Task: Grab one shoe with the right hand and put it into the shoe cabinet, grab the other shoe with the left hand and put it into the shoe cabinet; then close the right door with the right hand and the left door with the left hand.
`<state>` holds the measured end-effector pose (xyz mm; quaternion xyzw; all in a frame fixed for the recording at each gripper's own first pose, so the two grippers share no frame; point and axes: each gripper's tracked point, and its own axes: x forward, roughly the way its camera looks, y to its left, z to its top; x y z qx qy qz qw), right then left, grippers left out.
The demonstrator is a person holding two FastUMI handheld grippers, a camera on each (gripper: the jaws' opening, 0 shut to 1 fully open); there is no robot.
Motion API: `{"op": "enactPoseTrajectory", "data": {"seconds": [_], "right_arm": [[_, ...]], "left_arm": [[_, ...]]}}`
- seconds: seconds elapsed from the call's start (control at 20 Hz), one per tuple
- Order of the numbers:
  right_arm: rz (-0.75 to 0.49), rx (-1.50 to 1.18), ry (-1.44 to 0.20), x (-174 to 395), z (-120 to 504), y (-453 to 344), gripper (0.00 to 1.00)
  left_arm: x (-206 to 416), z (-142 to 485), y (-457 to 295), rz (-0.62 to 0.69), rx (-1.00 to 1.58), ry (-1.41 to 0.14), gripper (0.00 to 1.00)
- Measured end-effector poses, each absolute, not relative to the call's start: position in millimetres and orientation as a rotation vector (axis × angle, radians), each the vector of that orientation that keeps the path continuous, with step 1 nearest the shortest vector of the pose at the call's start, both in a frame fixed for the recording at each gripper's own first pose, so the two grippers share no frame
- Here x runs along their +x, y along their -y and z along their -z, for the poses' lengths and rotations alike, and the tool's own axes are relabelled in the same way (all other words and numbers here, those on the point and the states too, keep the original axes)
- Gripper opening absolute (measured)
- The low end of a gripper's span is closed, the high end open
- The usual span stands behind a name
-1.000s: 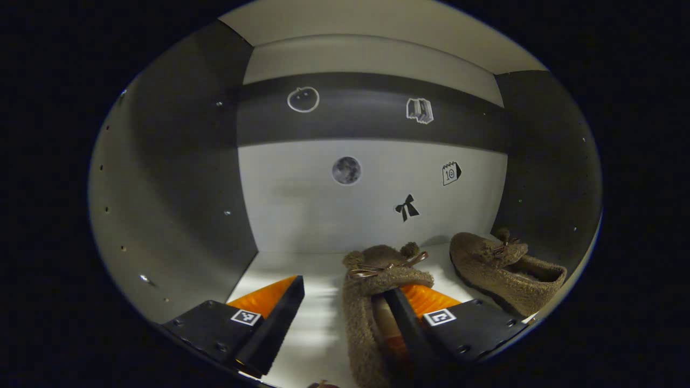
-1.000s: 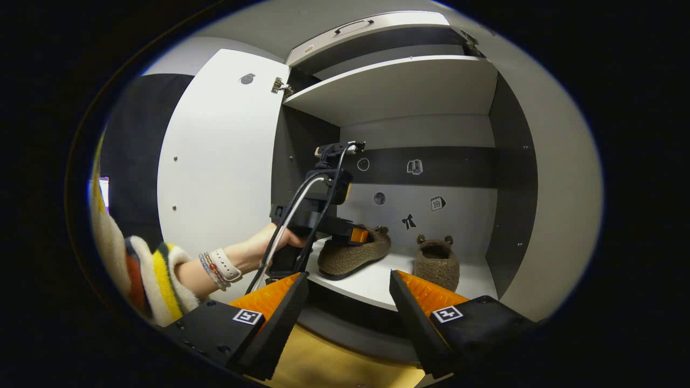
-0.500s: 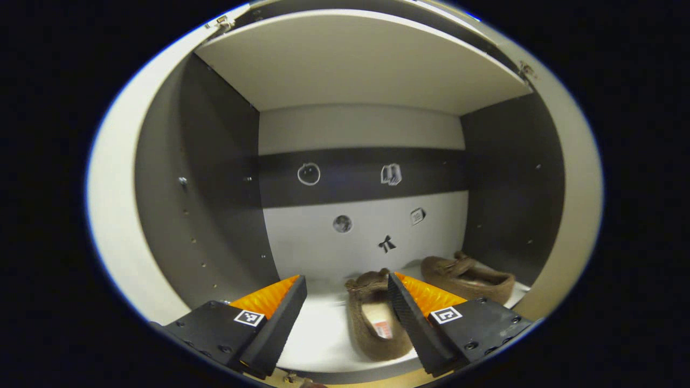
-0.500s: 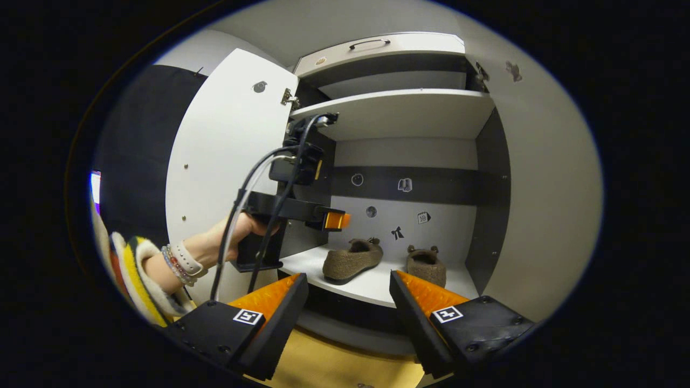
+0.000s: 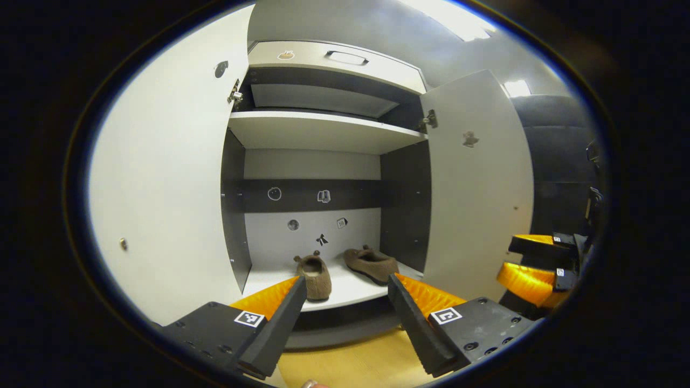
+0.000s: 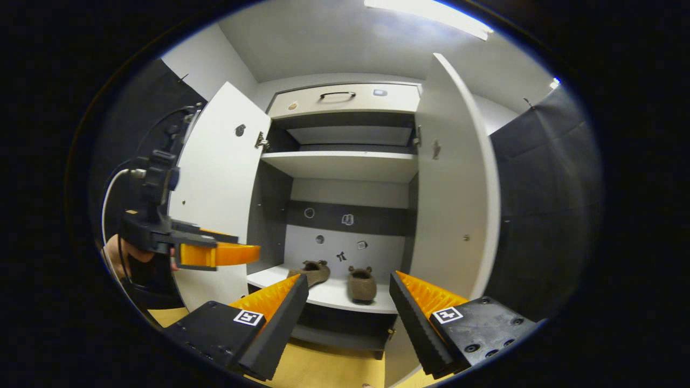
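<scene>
Two brown fuzzy shoes sit side by side on the lower shelf (image 5: 345, 288) of the open shoe cabinet. In the left gripper view one shoe (image 5: 314, 275) points its heel at me and the other shoe (image 5: 372, 264) lies angled to its right. My left gripper (image 5: 345, 279) is open and holds nothing, well back from the shelf. At the right edge is my right gripper (image 5: 512, 258). In the right gripper view the shoes (image 6: 310, 271) (image 6: 361, 284) rest on the same shelf. My right gripper (image 6: 348, 276) is open. The left gripper (image 6: 237, 252) hovers in front of the left door.
Both cabinet doors stand wide open: left door (image 5: 161, 205) (image 6: 215, 183), right door (image 5: 477, 188) (image 6: 453, 178). An upper shelf (image 5: 323, 132) and a drawer with a handle (image 6: 337, 96) sit above. Wooden floor (image 5: 356, 364) lies in front. A hand (image 6: 116, 253) holds the left gripper.
Both grippers have pulled back from the cabinet. The left gripper has come out from around the shoe on the shelf and moved left, before the left door. Both shoes stay put.
</scene>
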<state>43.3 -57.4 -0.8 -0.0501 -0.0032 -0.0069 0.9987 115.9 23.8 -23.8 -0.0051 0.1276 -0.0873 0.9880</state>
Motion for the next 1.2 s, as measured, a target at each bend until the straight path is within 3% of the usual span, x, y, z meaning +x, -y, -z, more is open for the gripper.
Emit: {"op": "enactPoseTrajectory", "data": {"seconds": [0.25, 0.4, 0.95, 1.05, 1.2], "right_arm": [[0.313, -0.136, 0.033, 4, -27, 175, 0.98], [0.402, -0.156, 0.035, 5, -35, 231, 0.97], [0.258, -0.153, -0.027, 58, -17, 212, 0.94], [0.236, -0.137, -0.029, 59, -14, 200, 0.94], [0.157, -0.111, -0.030, 68, -9, 164, 0.94]], "left_arm": [[52, 9, -37, 0.219, -0.038, -0.267, 0.96], [23, 5, -60, 0.207, -0.044, -0.282, 0.96], [-60, -16, -193, -0.172, -0.051, -0.253, 0.97], [-60, -19, -203, -0.212, -0.041, -0.243, 0.92], [-60, -23, -205, -0.223, -0.046, -0.229, 0.95]]}}
